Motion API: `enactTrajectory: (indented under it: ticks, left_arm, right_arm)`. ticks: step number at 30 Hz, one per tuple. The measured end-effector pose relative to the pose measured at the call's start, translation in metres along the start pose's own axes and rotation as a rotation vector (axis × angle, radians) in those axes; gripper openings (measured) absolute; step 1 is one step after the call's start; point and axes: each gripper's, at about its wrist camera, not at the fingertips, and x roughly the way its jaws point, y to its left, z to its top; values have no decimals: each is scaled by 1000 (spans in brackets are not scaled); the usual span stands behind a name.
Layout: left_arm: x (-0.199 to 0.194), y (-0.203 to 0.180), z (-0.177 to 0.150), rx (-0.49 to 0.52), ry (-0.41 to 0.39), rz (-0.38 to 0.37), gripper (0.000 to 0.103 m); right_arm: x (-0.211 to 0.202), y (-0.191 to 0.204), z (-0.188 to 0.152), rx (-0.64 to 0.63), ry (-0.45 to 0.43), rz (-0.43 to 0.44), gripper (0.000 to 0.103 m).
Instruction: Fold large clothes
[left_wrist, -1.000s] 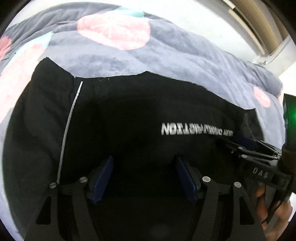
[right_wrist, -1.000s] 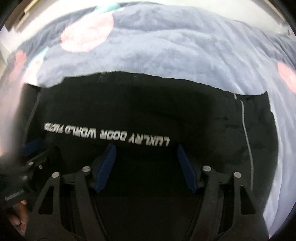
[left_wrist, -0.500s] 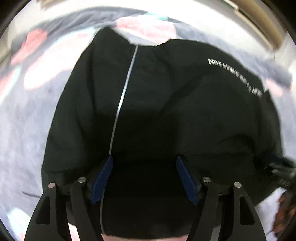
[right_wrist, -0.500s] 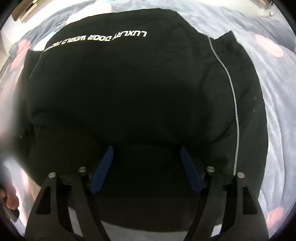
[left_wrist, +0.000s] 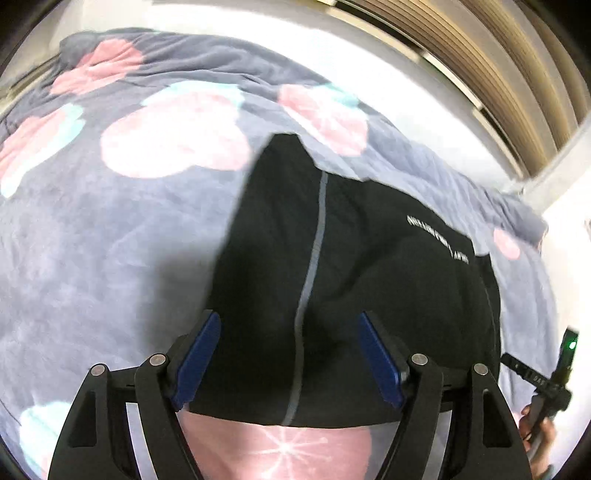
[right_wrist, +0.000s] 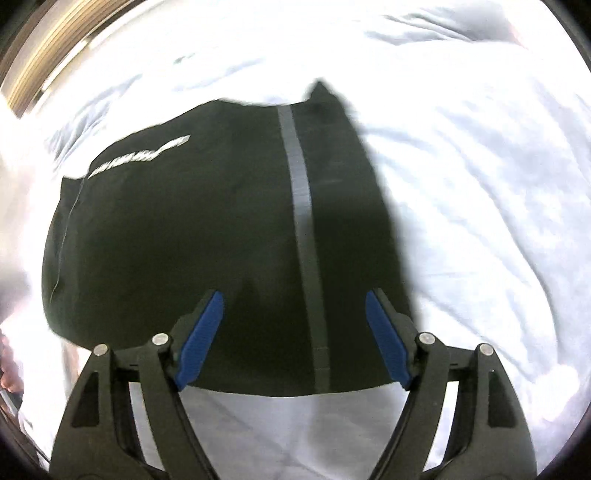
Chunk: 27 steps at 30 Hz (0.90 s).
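A black garment with a grey side stripe and white lettering lies folded on the bed; it also shows in the right wrist view. My left gripper is open and empty, above the garment's near edge. My right gripper is open and empty, also above the near edge. The right gripper's body and the hand holding it show at the far right of the left wrist view.
A grey-blue blanket with pink and teal fruit prints covers the bed; it looks washed out white in the right wrist view. A wall with wooden slats runs behind the bed.
Both grippers have pulled back and up from the garment. The garment, which filled both views, now lies smaller and folded on the blanket with its near edge in sight.
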Motion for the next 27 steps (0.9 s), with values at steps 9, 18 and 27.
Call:
enactTrajectory:
  ticks: [9, 18, 27]
  left_arm:
    - [50, 49, 15, -114, 158, -169, 78]
    - [109, 50, 14, -113, 290, -205, 78]
    - [123, 49, 15, -125, 304, -252, 78]
  right_arm:
    - [-7, -55, 14, 71, -21, -24, 79]
    - [37, -44, 20, -8, 37, 80, 80]
    - [82, -57, 32, 71, 145, 301, 94]
